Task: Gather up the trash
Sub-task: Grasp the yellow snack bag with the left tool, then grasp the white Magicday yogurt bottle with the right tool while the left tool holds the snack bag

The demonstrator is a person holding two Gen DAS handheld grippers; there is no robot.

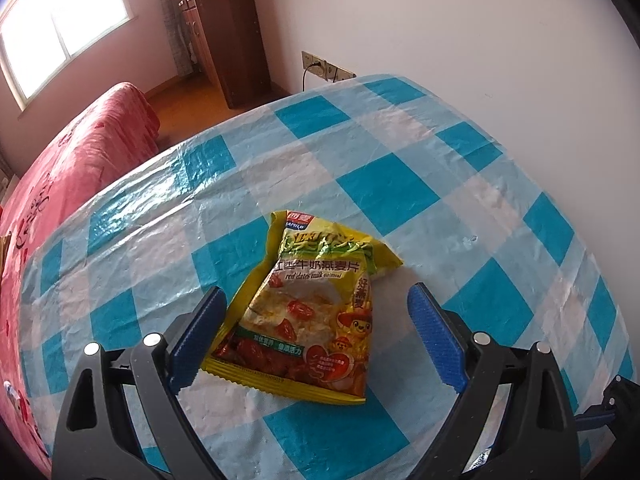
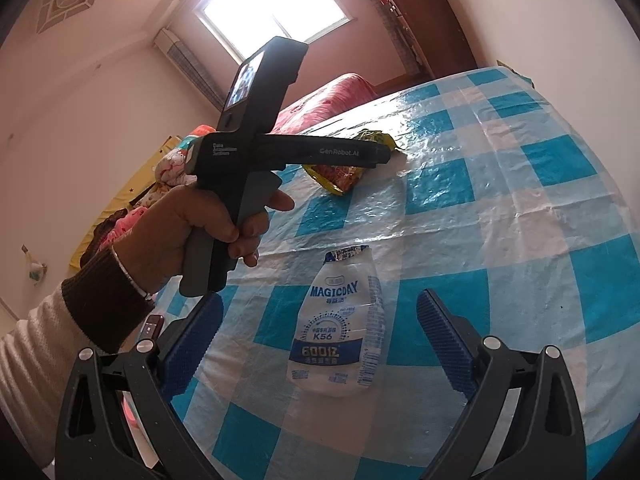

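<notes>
A yellow oatmeal packet point(image 1: 306, 312) lies flat on the blue-and-white checked tablecloth point(image 1: 384, 192). My left gripper point(image 1: 316, 300) is open, its blue pads on either side of the packet's near half, just above the cloth. In the right wrist view the same packet point(image 2: 340, 174) lies farther back, partly hidden by the left gripper's body. A flattened white Magicday pouch point(image 2: 340, 328) lies on the cloth. My right gripper point(image 2: 320, 312) is open, with the pouch between its blue pads.
A hand point(image 2: 192, 224) holds the left gripper's handle over the table's left side. A red bed point(image 1: 80, 160) stands beyond the table's left edge. A wall with sockets point(image 1: 326, 66) runs behind the table. A wooden wardrobe point(image 1: 228, 28) stands at the back.
</notes>
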